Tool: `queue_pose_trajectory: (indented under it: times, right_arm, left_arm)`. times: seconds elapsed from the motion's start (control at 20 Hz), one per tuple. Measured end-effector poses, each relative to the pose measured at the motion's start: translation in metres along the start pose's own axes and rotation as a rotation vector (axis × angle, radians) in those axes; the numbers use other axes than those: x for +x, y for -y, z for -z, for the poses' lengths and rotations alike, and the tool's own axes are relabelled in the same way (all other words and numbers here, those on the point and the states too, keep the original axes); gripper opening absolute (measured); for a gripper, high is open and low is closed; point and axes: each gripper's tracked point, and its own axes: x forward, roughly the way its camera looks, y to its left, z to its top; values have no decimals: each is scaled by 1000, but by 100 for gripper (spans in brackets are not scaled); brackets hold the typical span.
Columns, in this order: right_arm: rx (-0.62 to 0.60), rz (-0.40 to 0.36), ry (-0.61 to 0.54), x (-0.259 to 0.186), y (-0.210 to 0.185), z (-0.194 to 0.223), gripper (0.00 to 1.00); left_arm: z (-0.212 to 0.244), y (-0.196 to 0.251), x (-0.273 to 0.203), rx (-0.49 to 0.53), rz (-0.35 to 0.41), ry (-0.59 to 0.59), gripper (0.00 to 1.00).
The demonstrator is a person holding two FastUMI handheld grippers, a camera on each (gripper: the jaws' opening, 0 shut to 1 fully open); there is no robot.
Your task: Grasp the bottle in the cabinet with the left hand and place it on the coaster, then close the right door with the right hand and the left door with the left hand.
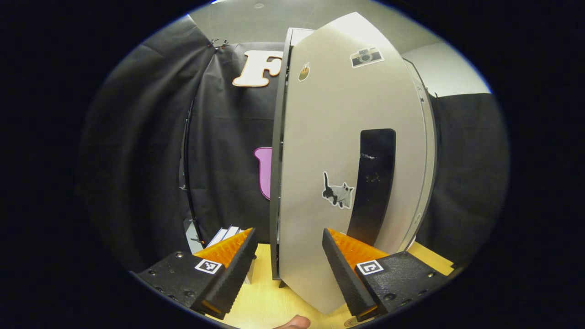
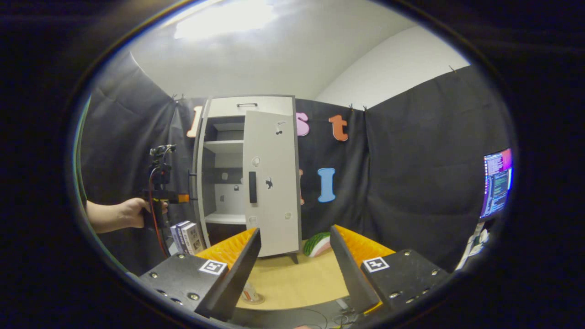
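Cabinet [image 2: 247, 173] stands upright at the back of the wooden surface [image 2: 297, 278], against the black cloth wall. Its right door [image 2: 272, 183] looks shut or nearly so; the left side is open, shelves [image 2: 224, 146] visible inside. In my left gripper view the left door [image 1: 338, 183] swings out toward me, edge-on, with a dark vertical handle [image 1: 374, 183] and a cat sticker [image 1: 338, 192] beside it. That door stands right in front of my left hand-held gripper [image 1: 288, 260]. Fingers wide apart, released, nothing between them; the door's lower edge sits just ahead of the gap, touching or not I cannot tell. In the right gripper view my hand [image 2: 132, 212] holds that gripper just left of the cabinet. Books [image 2: 187, 237] stand beside the cabinet's left foot. A watermelon-slice item [image 2: 317, 244] lies near the cabinet's right foot. A monitor [image 2: 496, 183] glows far right. My right hand-held gripper [image 2: 295, 260] hangs well back from the cabinet, released and empty. The bottle [image 2: 249, 292] stands on the coaster [image 2: 251, 300] on the surface, low beside its left finger.
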Motion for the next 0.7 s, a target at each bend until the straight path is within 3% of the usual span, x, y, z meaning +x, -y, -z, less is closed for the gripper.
queue_pose_trajectory:
  times: [0.1,0.3,0.45,0.7]
  right_arm:
    - [-20,47,19,-6,1,-7,89]
    - [17,53,14,-5,0,-8,93]
    - [10,46,-11,-6,-1,-8,90]
    - [1,21,62,-6,-2,-15,93]
  left_arm:
    - [-1,-6,5,-11,-31,6,92]
    - [1,-6,14,-43,-43,2,92]
    - [0,8,23,-41,-12,38,92]
    - [24,52,44,-19,67,-29,92]
